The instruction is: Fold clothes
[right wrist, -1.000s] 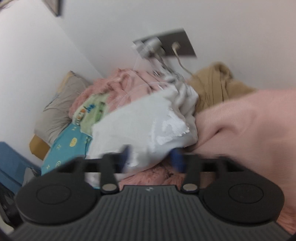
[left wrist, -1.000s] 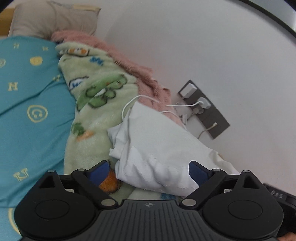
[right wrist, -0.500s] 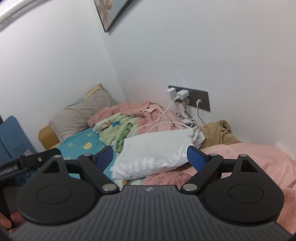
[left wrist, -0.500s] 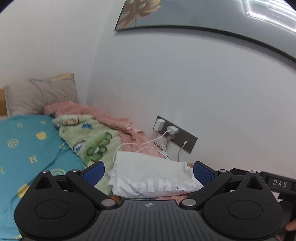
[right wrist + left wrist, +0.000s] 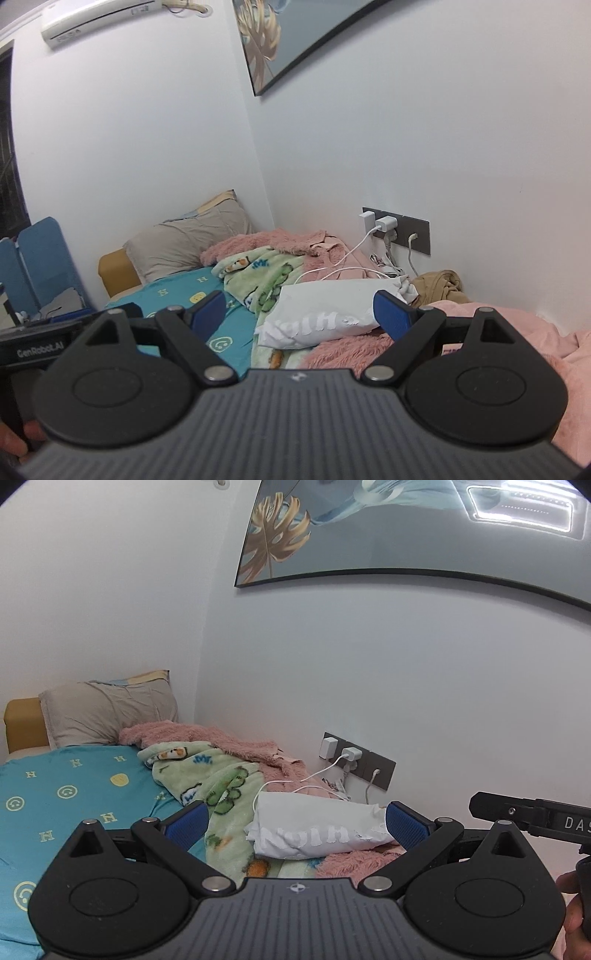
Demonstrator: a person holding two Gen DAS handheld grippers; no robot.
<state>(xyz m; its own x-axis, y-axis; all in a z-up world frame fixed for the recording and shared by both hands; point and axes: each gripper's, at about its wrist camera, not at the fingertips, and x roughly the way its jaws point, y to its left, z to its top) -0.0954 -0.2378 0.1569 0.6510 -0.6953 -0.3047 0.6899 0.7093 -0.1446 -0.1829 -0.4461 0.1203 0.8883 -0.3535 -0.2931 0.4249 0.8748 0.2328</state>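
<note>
On the bed sheet (image 5: pixel 74 786) a patterned blanket (image 5: pixel 221 786) is spread, and a folded shirt (image 5: pixel 317 830) is laid on the blanket's far edge, at twelve o'clock from both cameras. A pillow (image 5: pixel 107 712) is propped at ten o'clock behind the sheet, and a fleece throw (image 5: pixel 221 738) is bunched between the blanket and the wall. A socket panel (image 5: pixel 369 768) is fixed to the wall at one o'clock behind the shirt, a crumpled garment (image 5: pixel 439 284) is left below it at two o'clock, and a framed picture (image 5: pixel 388 528) is hung above.
</note>
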